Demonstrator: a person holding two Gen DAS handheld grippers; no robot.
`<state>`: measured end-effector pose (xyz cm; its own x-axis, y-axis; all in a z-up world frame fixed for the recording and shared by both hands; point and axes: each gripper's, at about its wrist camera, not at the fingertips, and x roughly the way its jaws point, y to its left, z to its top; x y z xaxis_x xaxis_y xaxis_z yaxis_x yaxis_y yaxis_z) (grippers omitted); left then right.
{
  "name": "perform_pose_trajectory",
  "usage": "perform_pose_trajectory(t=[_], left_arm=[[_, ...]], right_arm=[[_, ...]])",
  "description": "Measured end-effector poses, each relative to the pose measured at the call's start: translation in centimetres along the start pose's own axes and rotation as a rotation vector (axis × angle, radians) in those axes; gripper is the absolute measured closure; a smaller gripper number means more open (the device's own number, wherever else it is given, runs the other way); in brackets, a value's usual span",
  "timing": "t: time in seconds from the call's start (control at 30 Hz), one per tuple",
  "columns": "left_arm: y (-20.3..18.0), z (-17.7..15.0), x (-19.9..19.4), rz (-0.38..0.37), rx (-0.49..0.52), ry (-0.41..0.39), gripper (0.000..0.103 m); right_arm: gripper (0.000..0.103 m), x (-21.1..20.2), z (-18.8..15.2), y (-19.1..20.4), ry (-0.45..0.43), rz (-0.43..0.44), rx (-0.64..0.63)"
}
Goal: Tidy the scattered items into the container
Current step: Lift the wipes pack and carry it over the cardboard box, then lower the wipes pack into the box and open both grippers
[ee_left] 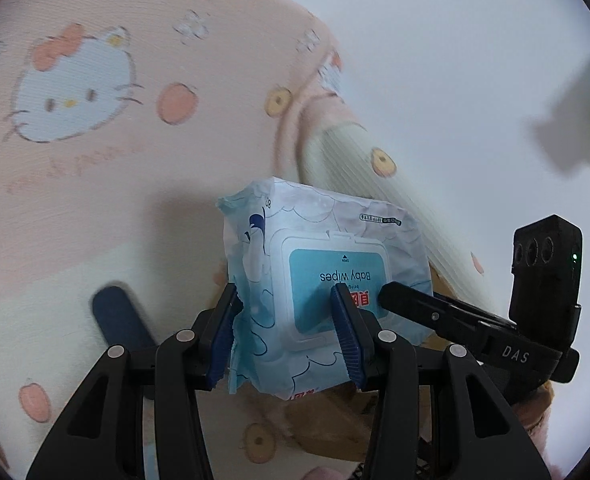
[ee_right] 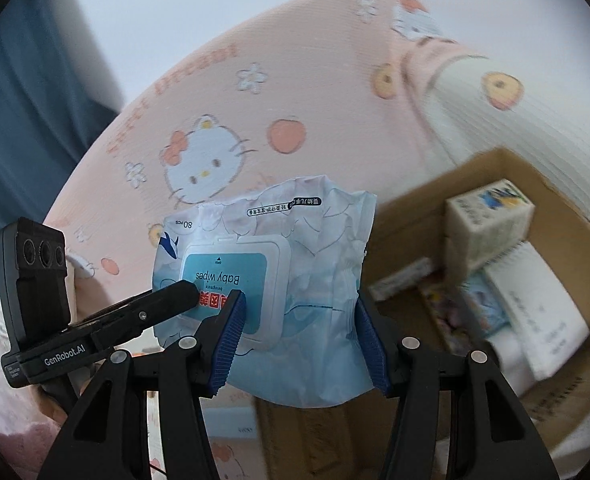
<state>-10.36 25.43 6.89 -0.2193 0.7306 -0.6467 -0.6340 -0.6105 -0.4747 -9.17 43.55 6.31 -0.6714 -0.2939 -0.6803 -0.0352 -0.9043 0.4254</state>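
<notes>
Both grippers, left gripper (ee_left: 287,332) and right gripper (ee_right: 301,338), clamp 1 soft, crinkly baby wipes pack (ee_right: 271,280) between their pads; cardboard box (ee_right: 555,208) lies ahead-right of the right one. Squeeze its bulky ends, not the lid.

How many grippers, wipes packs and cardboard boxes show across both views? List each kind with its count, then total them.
Grippers: 2, the left gripper and the right gripper
Wipes pack: 1
Cardboard box: 1
Total: 4
</notes>
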Motion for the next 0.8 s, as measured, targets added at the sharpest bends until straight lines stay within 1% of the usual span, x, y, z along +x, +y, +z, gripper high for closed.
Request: perform_pose_trajectory(t=[0.13, 0.27, 0.33, 0.43, 0.6, 0.67, 0.73, 0.8], left_arm=[[-1.7, 0.0, 2.5, -0.007, 0.025, 0.048, 0.053], [-2.8, 0.0, 4.8, -0.017, 0.027, 0.101, 0.053], [-3.1, -0.1, 5.8, -0.022, 0.03, 0.125, 0.053], [-2.9, 0.0, 7.1, -0.016, 0.008, 0.161, 0.053], [-2.0, -0.6, 8.5, 0.018, -0.017, 0.233, 0.053], [-1.5, -0.9, 8.8, 0.038, -0.024, 0.256, 0.053], [-1.8, -0.8, 8.9, 0.059, -0.001, 0.26, 0.054], [-2.4, -1.0, 8.8, 0.096, 0.044, 0.269, 0.054]], right_arm=[[0.05, -0.3, 0.6, -3.1, 0.046, -0.009, 0.037], [0.05, -0.1, 1.1, -5.7, 0.101, -0.017, 0.083], [0.05, 0.2, 1.5, -6.4, 0.126, -0.027, 0.082], [0.05, 1.1, 2.0, -7.2, 0.182, -0.033, 0.079], [0.05, 3.5, 2.7, -7.3, 0.268, -0.047, 0.012], [0.05, 4.4, 2.7, -7.6, 0.294, -0.04, 0.016], [0.05, 4.9, 2.9, -8.1, 0.295, -0.024, 0.03], [0.05, 5.5, 3.0, -8.4, 0.302, -0.024, 0.033]])
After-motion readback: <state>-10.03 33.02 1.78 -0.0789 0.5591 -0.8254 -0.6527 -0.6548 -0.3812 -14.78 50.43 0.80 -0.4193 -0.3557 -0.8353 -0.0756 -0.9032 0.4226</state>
